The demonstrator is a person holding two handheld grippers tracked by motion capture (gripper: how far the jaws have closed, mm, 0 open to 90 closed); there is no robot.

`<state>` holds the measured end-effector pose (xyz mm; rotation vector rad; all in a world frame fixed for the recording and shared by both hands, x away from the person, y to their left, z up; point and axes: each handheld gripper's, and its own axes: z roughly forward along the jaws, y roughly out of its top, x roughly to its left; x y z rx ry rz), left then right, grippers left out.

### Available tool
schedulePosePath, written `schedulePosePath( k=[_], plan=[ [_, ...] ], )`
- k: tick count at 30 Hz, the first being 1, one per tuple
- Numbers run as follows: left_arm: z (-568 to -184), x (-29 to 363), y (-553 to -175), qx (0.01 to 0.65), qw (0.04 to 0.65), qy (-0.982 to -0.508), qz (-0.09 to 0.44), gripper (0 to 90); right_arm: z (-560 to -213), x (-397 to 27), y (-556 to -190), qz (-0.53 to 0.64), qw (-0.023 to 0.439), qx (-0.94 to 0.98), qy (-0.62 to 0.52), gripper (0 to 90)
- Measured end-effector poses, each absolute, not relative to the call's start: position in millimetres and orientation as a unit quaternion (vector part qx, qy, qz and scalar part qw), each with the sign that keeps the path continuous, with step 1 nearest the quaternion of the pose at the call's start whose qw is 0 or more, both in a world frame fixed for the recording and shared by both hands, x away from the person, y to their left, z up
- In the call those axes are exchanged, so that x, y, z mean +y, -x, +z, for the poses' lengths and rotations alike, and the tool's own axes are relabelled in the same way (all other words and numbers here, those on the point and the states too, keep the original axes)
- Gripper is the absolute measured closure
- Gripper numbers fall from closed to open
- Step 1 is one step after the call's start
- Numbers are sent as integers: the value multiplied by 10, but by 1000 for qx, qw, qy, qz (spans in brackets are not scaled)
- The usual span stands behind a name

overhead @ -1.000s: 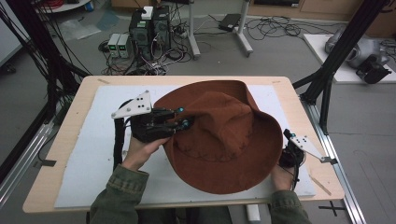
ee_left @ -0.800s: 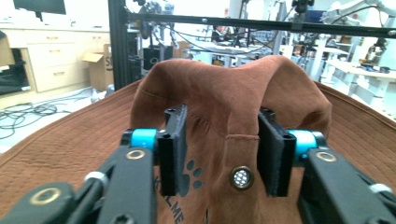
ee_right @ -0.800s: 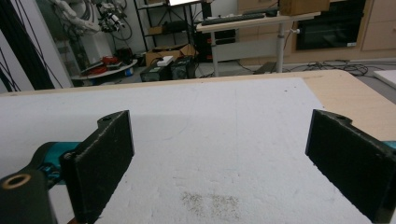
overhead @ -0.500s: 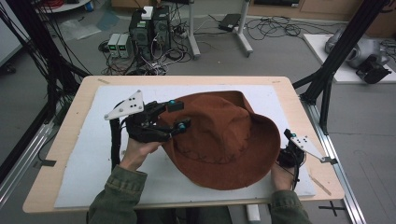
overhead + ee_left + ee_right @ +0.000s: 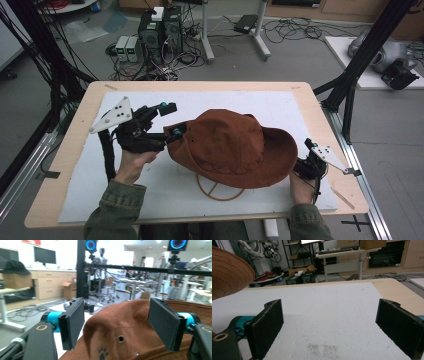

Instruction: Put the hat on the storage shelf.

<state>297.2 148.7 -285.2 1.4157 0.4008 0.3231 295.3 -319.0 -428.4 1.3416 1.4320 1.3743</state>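
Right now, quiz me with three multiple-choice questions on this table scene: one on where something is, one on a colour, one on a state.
1. Where is the wooden ring?
A. under the hat
B. on top of the hat
C. off the table

2. What colour is the hat?
A. blue
B. reddish brown
C. white

3. How is the right gripper set?
A. shut on the hat
B. shut on nothing
C. open

Answers: 1 A, the ring peeks out beneath the raised brim. 2 B, as the high view and the left gripper view show. 3 C, its fingers stand wide apart over the bare white mat.
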Motion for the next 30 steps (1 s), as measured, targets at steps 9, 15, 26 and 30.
schedulePosePath(
  k=[9, 15, 26, 30],
  plan=[
    [-2927, 1812, -2921, 227, 725, -621, 193, 256, -4279, -3195, -2943, 535, 367, 552, -524, 69],
    [-3019, 2070, -2883, 264, 735, -590, 203, 251, -4279, -3196, -2942, 535, 368, 549, -526, 69],
    [-3212, 2453, -2734, 365, 679, -547, 325, 243, -4277, -3181, -2931, 530, 378, 546, -528, 70],
    [-3319, 2550, -2654, 399, 648, -522, 385, 246, -4276, -3178, -2923, 527, 382, 547, -527, 69]
  ],
)
